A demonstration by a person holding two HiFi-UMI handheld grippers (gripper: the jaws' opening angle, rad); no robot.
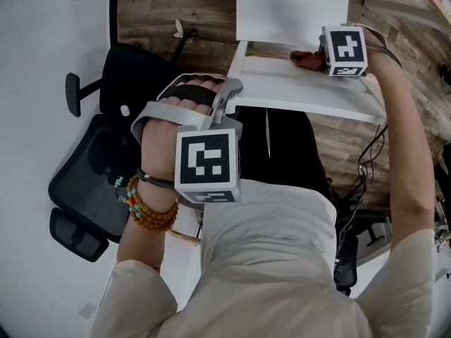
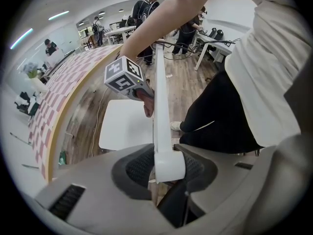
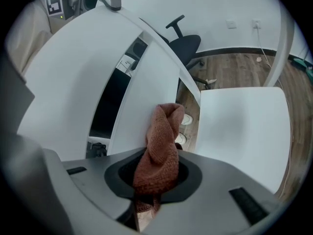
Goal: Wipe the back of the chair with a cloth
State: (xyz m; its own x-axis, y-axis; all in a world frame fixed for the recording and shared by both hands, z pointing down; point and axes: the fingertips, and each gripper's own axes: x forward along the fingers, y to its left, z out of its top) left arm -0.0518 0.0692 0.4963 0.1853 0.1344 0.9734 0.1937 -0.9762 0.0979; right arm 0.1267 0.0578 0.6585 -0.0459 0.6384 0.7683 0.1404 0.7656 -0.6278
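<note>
Wood floor (image 1: 162, 5) across top of frame; left gripper (image 2: 168, 168) clamped wide on chair back (image 2: 160, 106), right gripper (image 3: 156, 175) pinching cloth (image 3: 161, 146). Risk: bunched cloth slipping free mid-wipe.

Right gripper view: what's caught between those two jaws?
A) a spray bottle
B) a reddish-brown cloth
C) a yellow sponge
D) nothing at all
B: the right gripper is shut on a bunched reddish-brown cloth, which sticks out from between the jaws at the white chair back.
</note>
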